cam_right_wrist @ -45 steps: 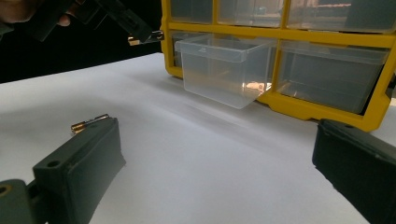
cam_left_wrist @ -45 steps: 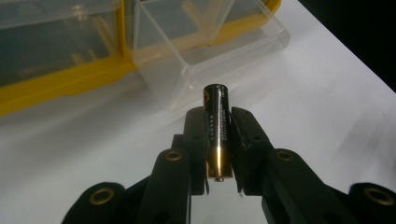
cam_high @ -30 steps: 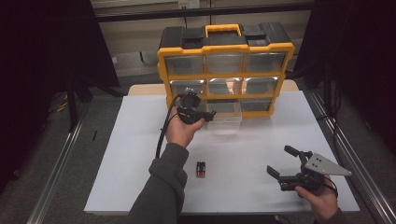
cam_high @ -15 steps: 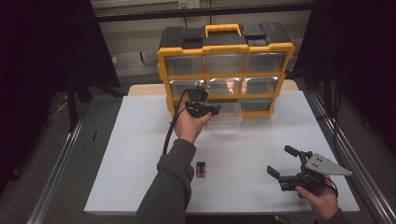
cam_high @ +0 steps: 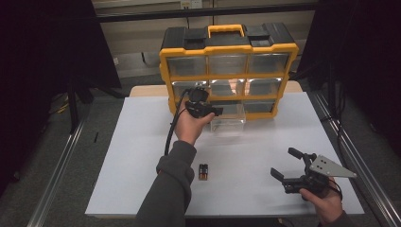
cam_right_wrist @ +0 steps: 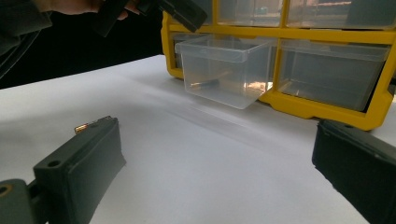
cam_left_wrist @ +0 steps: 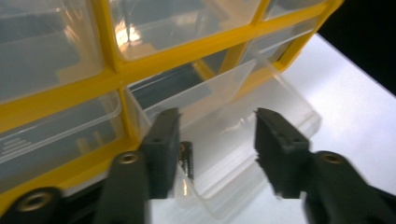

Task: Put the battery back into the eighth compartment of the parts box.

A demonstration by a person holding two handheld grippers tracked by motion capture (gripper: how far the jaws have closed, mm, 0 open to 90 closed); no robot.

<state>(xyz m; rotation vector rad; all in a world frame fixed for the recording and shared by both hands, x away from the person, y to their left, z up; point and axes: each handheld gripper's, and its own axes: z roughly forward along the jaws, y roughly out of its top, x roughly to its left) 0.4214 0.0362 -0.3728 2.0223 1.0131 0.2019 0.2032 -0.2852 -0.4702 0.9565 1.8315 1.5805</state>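
- The right gripper (cam_high: pixel 289 166) sits low near the front right of the white table (cam_high: pixel 142 156). Its jaws are spread wide with nothing between them.
- A small battery (cam_high: pixel 203 171) lies on the table near the front, just right of the person's left sleeve (cam_high: pixel 172 189). It is dark with a copper end. It is too small to read any words on it.
- Farther back, the left gripper (cam_high: pixel 215 112) is held up over the clear drawer (cam_high: pixel 228 124). Its jaws have just been opening. Now they stand apart and hold nothing.
- The drawer is pulled out from the bottom row of the yellow box (cam_high: pixel 229 47). It rests on the table.
- In the left gripper view, a second battery (cam_left_wrist: pixel 186 157) lies inside the drawer (cam_left_wrist: pixel 261 135), close to its near wall, just past the jaws.
- The box stands at the back of the table. It has a black top, a yellow handle (cam_high: pixel 226 30) and rows of clear drawers.
- No brand or label can be read on the box.
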